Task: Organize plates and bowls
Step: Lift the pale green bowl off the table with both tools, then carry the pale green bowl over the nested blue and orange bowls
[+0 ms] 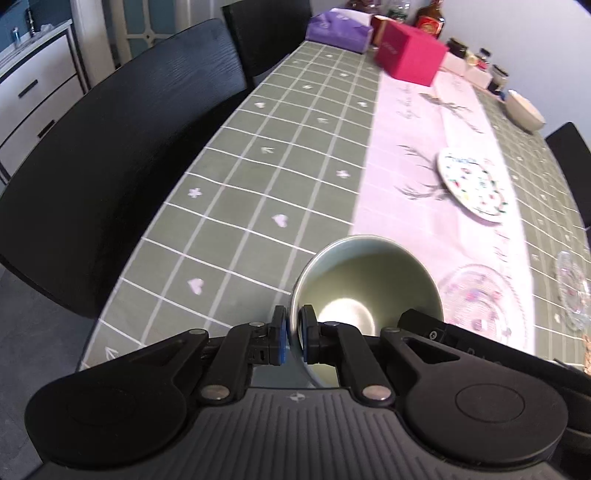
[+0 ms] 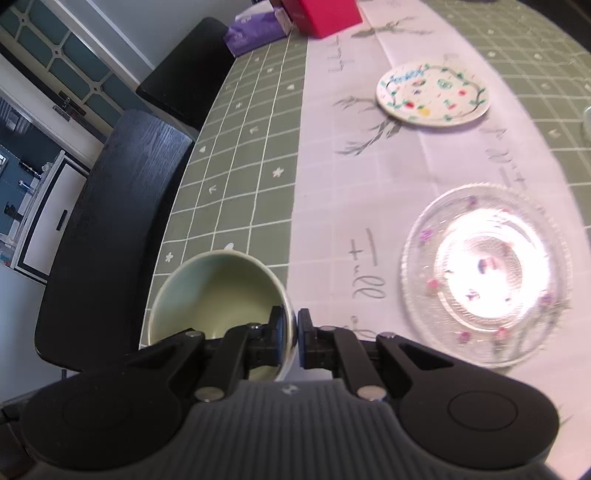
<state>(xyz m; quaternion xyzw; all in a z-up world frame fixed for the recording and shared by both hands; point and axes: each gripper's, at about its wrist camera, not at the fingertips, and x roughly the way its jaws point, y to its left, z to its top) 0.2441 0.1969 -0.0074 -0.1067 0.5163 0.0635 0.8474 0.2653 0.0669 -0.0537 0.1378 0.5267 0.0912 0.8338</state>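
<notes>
A pale green bowl [image 1: 369, 273] is held tilted above the near corner of the table, its inside facing the cameras. My left gripper [image 1: 293, 321] is shut on the bowl's left rim, one pad inside and one outside. My right gripper [image 2: 295, 325] is shut on the opposite rim of the same bowl [image 2: 218, 284]; part of its black body [image 1: 424, 328] shows past the bowl in the left wrist view. A clear glass plate [image 2: 484, 273] lies on the white runner to the right of the bowl. Farther along lies a white plate with coloured patterns [image 2: 432, 94].
A white bowl [image 1: 524, 109] and a second glass dish [image 1: 572, 288] sit near the table's right side. A red box [image 1: 410, 55], a purple tissue pack [image 1: 340, 29] and jars crowd the far end. Black chairs [image 1: 110, 155] line the left edge.
</notes>
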